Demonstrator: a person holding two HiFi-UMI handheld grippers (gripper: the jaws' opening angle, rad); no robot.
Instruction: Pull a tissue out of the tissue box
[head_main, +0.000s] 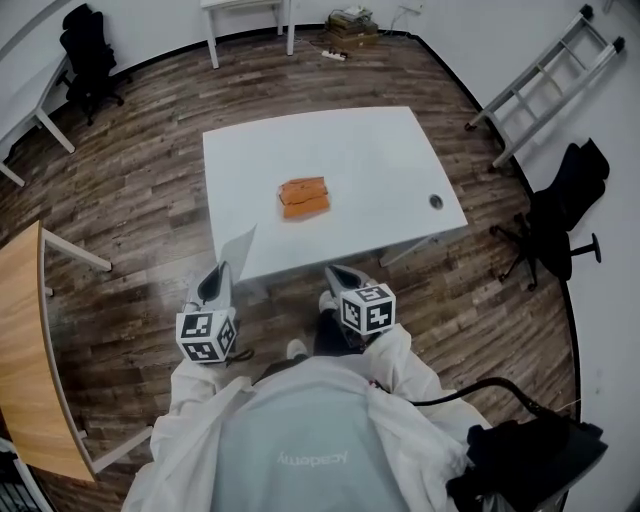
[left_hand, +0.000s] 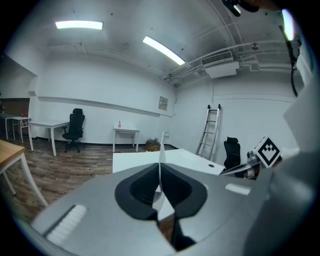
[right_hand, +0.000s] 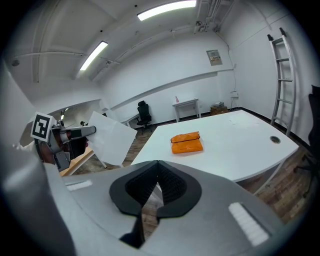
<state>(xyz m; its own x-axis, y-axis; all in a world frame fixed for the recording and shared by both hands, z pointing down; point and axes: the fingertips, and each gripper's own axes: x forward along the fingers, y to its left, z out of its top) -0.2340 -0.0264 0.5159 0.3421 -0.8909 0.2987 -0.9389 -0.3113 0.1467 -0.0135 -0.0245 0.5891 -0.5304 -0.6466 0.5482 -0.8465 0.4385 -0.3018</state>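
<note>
An orange tissue pack (head_main: 303, 197) lies near the middle of the white table (head_main: 370, 150); it also shows in the right gripper view as the pack (right_hand: 186, 142). My left gripper (head_main: 218, 272) is off the table's near left corner, shut on a white tissue (head_main: 238, 250) that stands up from its jaws. In the left gripper view that tissue (left_hand: 161, 155) is edge-on between the closed left gripper (left_hand: 160, 172). The right gripper view shows the flat sheet (right_hand: 111, 137) at its left. My right gripper (head_main: 333, 270) is shut and empty before the table's near edge, its jaws together (right_hand: 156, 175).
A wooden table (head_main: 30, 340) stands at the left and white desks at the back. Black office chairs (head_main: 555, 225) and a ladder (head_main: 545, 85) are at the right. A round cable hole (head_main: 436, 201) sits near the table's right edge. Dark wood floor surrounds the table.
</note>
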